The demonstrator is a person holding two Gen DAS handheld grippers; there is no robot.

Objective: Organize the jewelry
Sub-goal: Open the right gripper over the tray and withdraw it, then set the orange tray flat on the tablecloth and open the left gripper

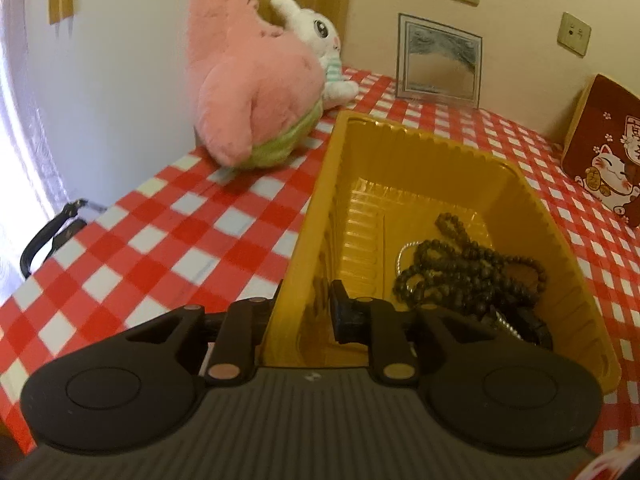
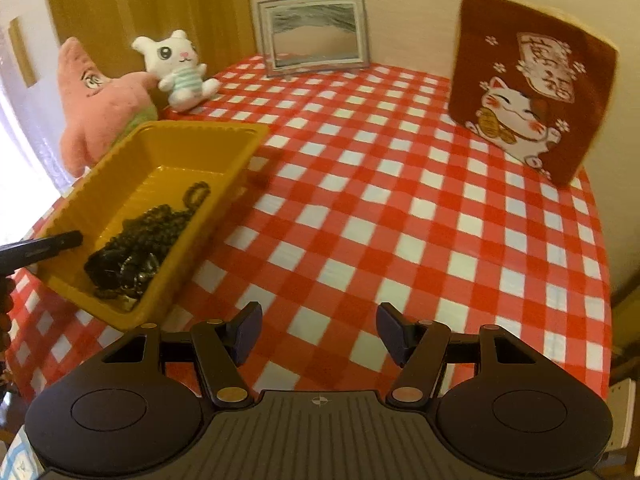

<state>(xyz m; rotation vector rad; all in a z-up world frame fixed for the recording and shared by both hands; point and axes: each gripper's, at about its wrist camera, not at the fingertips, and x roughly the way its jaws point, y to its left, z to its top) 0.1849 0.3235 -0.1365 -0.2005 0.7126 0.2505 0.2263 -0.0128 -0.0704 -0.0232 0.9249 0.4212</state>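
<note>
Left wrist view: the left hand-held gripper [image 1: 306,304] straddles the near left wall of the yellow tray [image 1: 316,208], one finger outside, one inside; whether the pads press the wall cannot be told. Dark beads [image 1: 464,272] lie heaped in the tray's lower right part. A pink plush [image 1: 256,92] sits at upper centre on the checked table [image 1: 160,232].

Right wrist view: the right hand-held gripper [image 2: 318,332] stands spread and empty above bare table [image 2: 380,208]. The tray [image 2: 120,168] lies at left, tilted, beads [image 2: 136,244] in its near end. A cat cushion [image 2: 528,84] stands at upper right.
</note>
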